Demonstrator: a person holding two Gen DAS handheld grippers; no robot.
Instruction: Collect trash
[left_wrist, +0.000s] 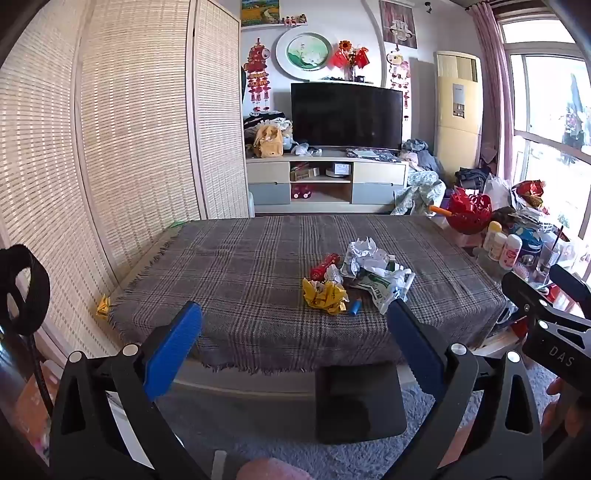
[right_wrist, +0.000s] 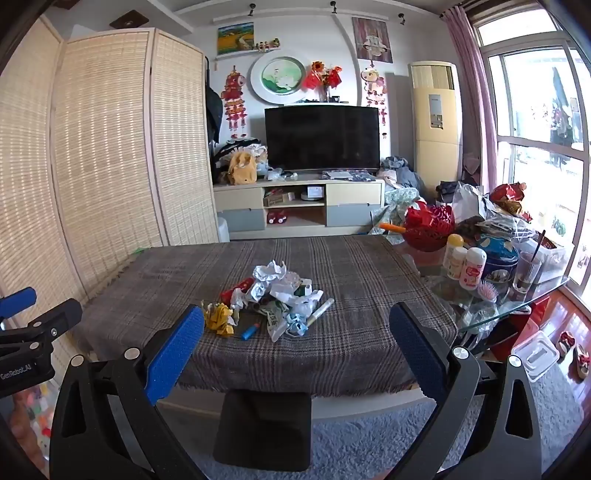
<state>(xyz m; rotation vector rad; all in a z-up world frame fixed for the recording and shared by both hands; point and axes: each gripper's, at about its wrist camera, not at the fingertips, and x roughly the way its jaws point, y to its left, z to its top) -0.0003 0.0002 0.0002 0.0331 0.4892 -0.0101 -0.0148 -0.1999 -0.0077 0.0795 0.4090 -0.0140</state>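
A heap of trash lies on the plaid tablecloth (left_wrist: 240, 266): crumpled white paper (left_wrist: 364, 254), a yellow wrapper (left_wrist: 325, 295), a red wrapper (left_wrist: 324, 266), a green-and-white bag (left_wrist: 380, 290) and a small blue item (left_wrist: 355, 307). The right wrist view shows the same heap (right_wrist: 284, 295), with a white marker (right_wrist: 320, 312) at its right. Both grippers hover short of the table's near edge. My left gripper (left_wrist: 294, 305) is open and empty. My right gripper (right_wrist: 296, 309) is open and empty too. A black square bin (right_wrist: 264, 430) stands on the floor below the near edge.
A yellow scrap (left_wrist: 103, 305) lies by the table's left corner. A glass side table (right_wrist: 517, 306) on the right holds bottles, a red basket (right_wrist: 428, 227), a blue tin and a glass. A woven folding screen (right_wrist: 103, 147) stands left, a TV unit behind.
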